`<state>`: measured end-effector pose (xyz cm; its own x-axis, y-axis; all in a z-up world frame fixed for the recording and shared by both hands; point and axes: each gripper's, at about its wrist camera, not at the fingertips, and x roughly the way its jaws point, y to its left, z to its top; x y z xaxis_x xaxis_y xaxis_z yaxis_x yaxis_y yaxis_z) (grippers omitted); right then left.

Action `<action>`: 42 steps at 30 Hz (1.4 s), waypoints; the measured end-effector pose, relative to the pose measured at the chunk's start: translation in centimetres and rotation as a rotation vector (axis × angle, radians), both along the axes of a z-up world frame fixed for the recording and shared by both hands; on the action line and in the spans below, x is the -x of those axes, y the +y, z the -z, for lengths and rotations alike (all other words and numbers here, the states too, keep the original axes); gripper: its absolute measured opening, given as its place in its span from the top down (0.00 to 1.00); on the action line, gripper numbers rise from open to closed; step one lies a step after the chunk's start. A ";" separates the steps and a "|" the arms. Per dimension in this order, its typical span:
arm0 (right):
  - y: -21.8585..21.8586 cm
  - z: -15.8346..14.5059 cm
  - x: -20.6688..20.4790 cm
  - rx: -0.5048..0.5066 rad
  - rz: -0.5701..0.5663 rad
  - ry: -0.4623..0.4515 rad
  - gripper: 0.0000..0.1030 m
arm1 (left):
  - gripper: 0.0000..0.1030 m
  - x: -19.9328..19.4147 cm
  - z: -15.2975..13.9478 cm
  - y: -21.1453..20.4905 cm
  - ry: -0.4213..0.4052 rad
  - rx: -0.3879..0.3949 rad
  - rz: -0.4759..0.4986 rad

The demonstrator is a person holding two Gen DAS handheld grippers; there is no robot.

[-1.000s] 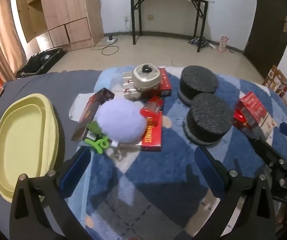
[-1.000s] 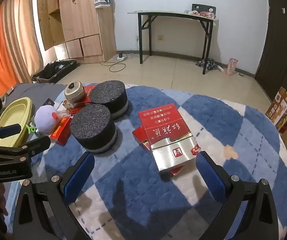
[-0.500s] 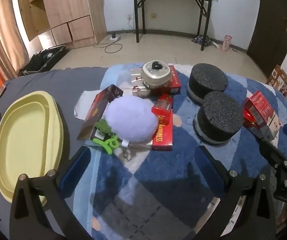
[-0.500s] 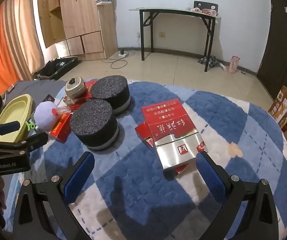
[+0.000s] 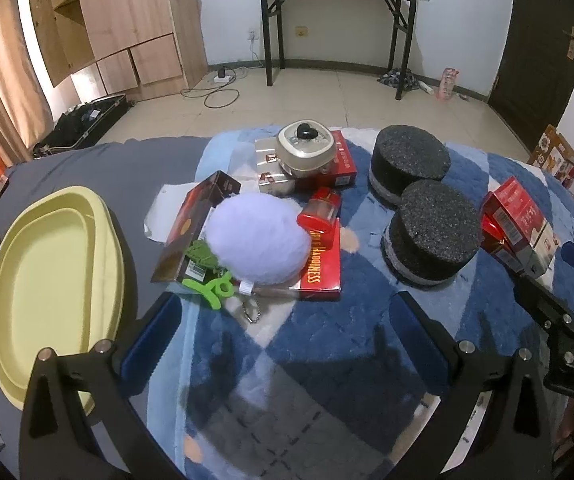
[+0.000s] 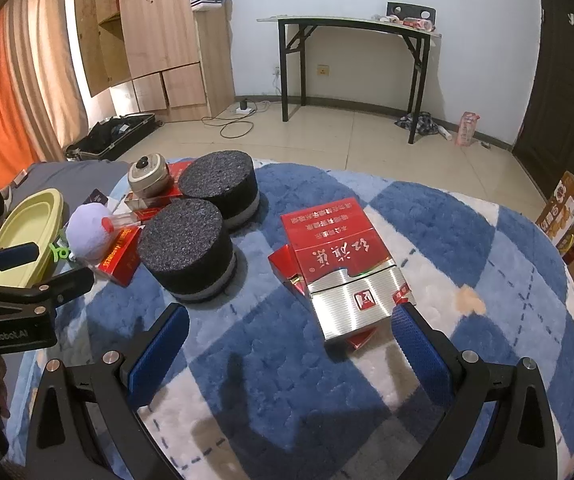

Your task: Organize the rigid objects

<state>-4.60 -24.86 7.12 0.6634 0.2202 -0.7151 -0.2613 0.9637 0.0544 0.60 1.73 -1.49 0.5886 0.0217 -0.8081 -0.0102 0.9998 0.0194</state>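
On the blue-and-white rug lie a lavender pompom (image 5: 259,240), a flat red box (image 5: 323,264), a small red lighter box (image 5: 319,214), a dark carton (image 5: 195,228), a green clip (image 5: 211,288) and a beige round gadget (image 5: 306,148) on red and silver packs. Two black foam cylinders (image 5: 433,232) (image 6: 185,244) stand to the right. A red-and-silver carton (image 6: 343,272) rests on red packs. My left gripper (image 5: 283,340) hovers open short of the pile. My right gripper (image 6: 287,344) is open, its right finger beside the carton's near corner.
An empty yellow oval tray (image 5: 51,280) sits on the grey sheet at the left. The right gripper (image 5: 567,300) shows at the left view's right edge. Beyond the bed are a tiled floor, a wooden cupboard (image 6: 155,36) and a black-legged desk (image 6: 351,36).
Both grippers have drawn back and risen slightly, so the objects sit a little farther away. Nothing was picked up or moved on the rug.
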 end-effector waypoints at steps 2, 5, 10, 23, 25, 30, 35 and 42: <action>0.0 0.0 0.0 -0.001 0.000 0.000 0.00 | 0.00 0.0 0.1 0.0 0.005 0.001 0.000; 0.0 0.0 0.0 0.000 0.001 0.000 0.00 | 0.00 0.0 0.2 -0.2 0.008 -0.006 0.007; 0.0 0.0 0.0 -0.003 0.001 0.001 0.00 | 0.00 -0.1 0.2 -0.2 0.008 -0.008 0.006; -0.1 0.2 -0.1 -0.007 0.003 0.003 0.00 | 0.00 0.0 0.1 -0.3 0.008 -0.009 0.016; -0.1 0.2 -0.1 -0.004 0.003 0.001 0.00 | 0.00 0.0 0.1 -0.4 0.005 -0.012 0.021; -0.1 0.2 -0.2 -0.006 0.004 0.000 0.00 | 0.00 0.2 -0.2 -0.5 -0.003 -0.005 0.045; -0.3 0.2 -0.2 -0.012 0.013 -0.002 0.00 | 0.00 0.3 -0.4 -0.7 -0.006 0.001 0.063; -0.3 0.3 -0.3 -0.008 0.014 0.003 0.00 | 0.00 0.4 -0.3 -1.0 -0.001 0.004 0.080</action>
<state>-4.26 -25.18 6.82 0.6645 0.2170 -0.7151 -0.2476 0.9668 0.0632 0.22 0.74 -1.20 0.5888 -0.0288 -0.8078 0.0698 0.9974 0.0153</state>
